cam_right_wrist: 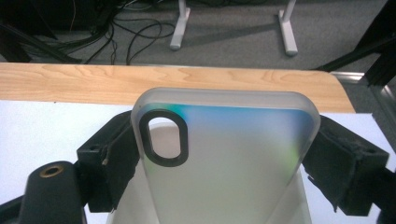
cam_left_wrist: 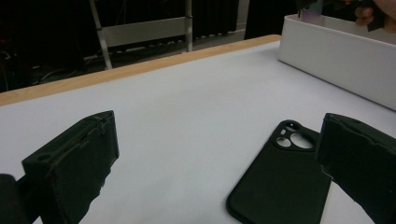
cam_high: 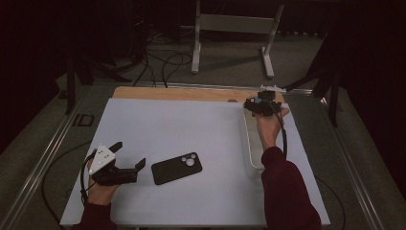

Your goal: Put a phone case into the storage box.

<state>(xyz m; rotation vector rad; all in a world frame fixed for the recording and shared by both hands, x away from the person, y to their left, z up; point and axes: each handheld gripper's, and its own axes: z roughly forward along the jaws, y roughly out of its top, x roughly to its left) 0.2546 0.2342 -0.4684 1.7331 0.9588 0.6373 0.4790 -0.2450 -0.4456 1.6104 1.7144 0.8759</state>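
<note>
The right hand-held gripper [cam_right_wrist: 224,163] is clamped on a frosted, see-through phone case [cam_right_wrist: 224,158], its two jaws pressing the case's long edges, with the oval camera cut-out near the top left in the right gripper view. In the high view this right hand-held gripper [cam_high: 261,106] is at the far right of the surface [cam_high: 191,129], over the far end of a white tray [cam_high: 250,158]. The left hand-held gripper [cam_high: 129,154] rests at the near left with its jaws spread wide and nothing between them. A black phone case [cam_high: 176,168] lies flat just beside it, back up, apart from the jaws; in the left gripper view the black phone case [cam_left_wrist: 275,186] lies by the right-hand jaw.
</note>
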